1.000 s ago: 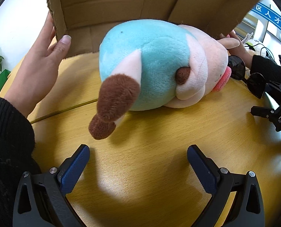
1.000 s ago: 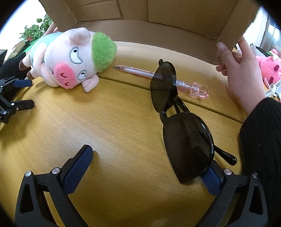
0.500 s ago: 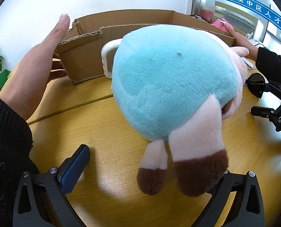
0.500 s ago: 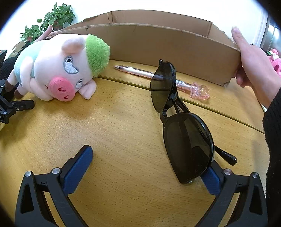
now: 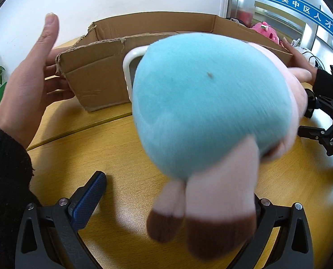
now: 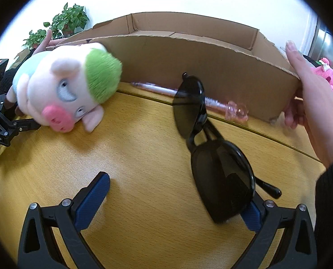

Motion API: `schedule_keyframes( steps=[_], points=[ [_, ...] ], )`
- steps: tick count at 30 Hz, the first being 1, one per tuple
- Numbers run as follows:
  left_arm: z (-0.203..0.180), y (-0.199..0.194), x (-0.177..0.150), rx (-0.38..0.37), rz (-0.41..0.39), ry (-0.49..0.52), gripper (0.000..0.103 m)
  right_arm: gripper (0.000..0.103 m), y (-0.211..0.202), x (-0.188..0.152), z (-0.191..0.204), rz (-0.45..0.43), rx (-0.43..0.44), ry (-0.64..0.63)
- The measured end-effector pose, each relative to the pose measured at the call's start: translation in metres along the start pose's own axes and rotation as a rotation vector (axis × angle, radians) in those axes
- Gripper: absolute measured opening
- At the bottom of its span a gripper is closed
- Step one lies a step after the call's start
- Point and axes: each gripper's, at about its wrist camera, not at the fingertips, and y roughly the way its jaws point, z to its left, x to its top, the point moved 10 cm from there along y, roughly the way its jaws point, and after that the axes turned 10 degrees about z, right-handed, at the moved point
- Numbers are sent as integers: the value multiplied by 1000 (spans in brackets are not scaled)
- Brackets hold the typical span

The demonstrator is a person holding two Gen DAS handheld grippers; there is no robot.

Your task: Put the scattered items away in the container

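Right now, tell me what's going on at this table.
Two bare hands, one at each end, hold a cardboard box upright on the wooden table. A plush pig sits right in front of the left gripper, blurred. Sunglasses lie against one finger of the right gripper, and a pink pen lies by the box wall. Both grippers are open and nothing is visibly in the box yet.

The plush pig (image 6: 61,94) is lying on the counter (image 6: 144,168) left of the sunglasses (image 6: 211,157). The pen (image 6: 211,100) is lying behind them, before the box (image 6: 211,67).
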Motion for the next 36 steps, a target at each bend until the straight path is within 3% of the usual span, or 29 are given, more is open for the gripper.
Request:
schedule_keyframes(
  steps=[30, 31, 34, 36],
  points=[
    [-7, -1, -11, 15, -2, -23, 103, 103, -1, -1, 3, 0, 1, -2],
    [-4, -2, -13, 32, -2, -52, 103, 103, -1, -1, 3, 0, 1, -2],
    [17, -15, -38, 153, -9, -315, 103, 103, -1, -1, 3, 0, 1, -1],
    [20, -22, -51, 198, -9, -393, 103, 103, -2, 0, 3, 0, -7, 16]
  ],
)
